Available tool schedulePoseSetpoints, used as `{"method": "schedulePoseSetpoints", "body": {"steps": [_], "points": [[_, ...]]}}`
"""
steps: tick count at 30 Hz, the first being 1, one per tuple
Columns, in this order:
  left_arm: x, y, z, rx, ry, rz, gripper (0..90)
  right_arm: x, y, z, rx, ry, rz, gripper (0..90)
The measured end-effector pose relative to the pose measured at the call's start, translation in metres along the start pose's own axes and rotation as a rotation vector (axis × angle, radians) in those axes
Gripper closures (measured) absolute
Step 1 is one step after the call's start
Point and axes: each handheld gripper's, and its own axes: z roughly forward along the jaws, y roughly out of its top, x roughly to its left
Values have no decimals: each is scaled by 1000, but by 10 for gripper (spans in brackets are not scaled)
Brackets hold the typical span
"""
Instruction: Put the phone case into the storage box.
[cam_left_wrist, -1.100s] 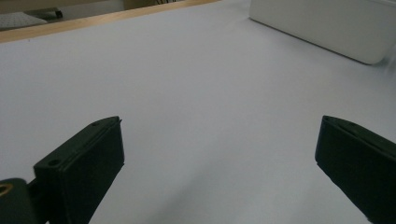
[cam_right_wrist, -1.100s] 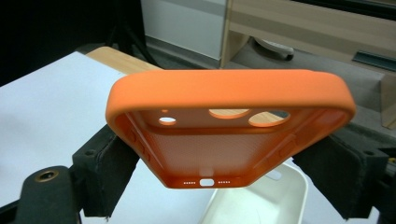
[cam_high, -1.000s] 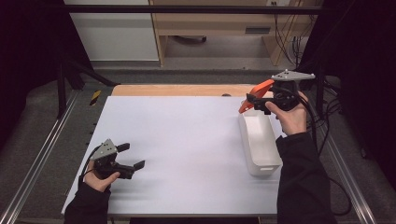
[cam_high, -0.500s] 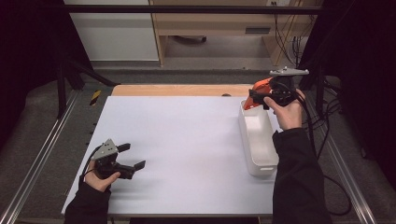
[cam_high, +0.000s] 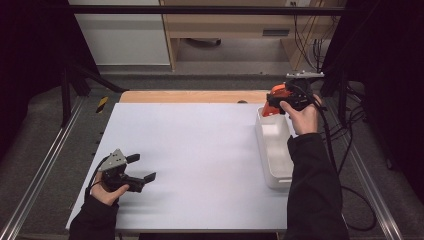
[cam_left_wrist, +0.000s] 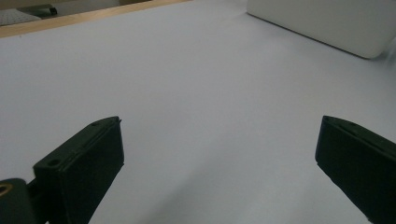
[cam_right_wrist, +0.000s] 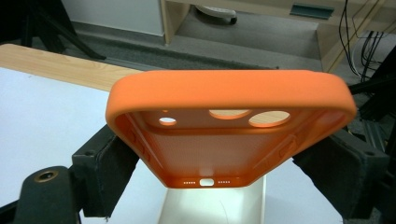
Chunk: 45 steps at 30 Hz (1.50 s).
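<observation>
Matt orange rubbery phone case (cam_right_wrist: 231, 126), smooth white plastic tray (cam_high: 274, 150), matt white tabletop (cam_high: 200, 150), wooden edge (cam_high: 190, 96)

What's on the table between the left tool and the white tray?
Nothing: in the high view the white table is bare from the left tool across to the white tray. The left gripper view shows the same bare stretch.

The right gripper (cam_right_wrist: 224, 154) holds an orange phone case (cam_right_wrist: 229, 116) by its two long sides, one black jaw pressed against each. The case lies roughly level with its open side up, showing three camera cut-outs at its far end and a port slot at its near end. Below it sits a white tray (cam_right_wrist: 212, 205) on the white worktop (cam_right_wrist: 42, 112), whose wooden edge strip (cam_right_wrist: 56, 65) runs beyond. Cables (cam_right_wrist: 362, 35) hang at upper right.
</observation>
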Motion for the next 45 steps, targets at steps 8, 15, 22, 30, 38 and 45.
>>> {"method": "schedulePoseSetpoints", "body": {"steps": [8,15,22,30,38,45], "points": [[-1,0,1,8,-3,4,5,-3,-2,8,20,-17,13,155],[-1,0,1,9,-4,6,5,-5,-5,20,50,-23,35,155],[-1,0,1,11,-6,6,4,-9,-11,36,90,-43,61,154],[0,-1,1,16,-6,6,4,-5,-14,51,106,-46,60,154],[0,-1,2,17,-7,6,4,-2,-19,65,135,-61,63,154],[0,-2,3,23,-8,9,4,-5,-22,72,148,-68,74,154]]}}
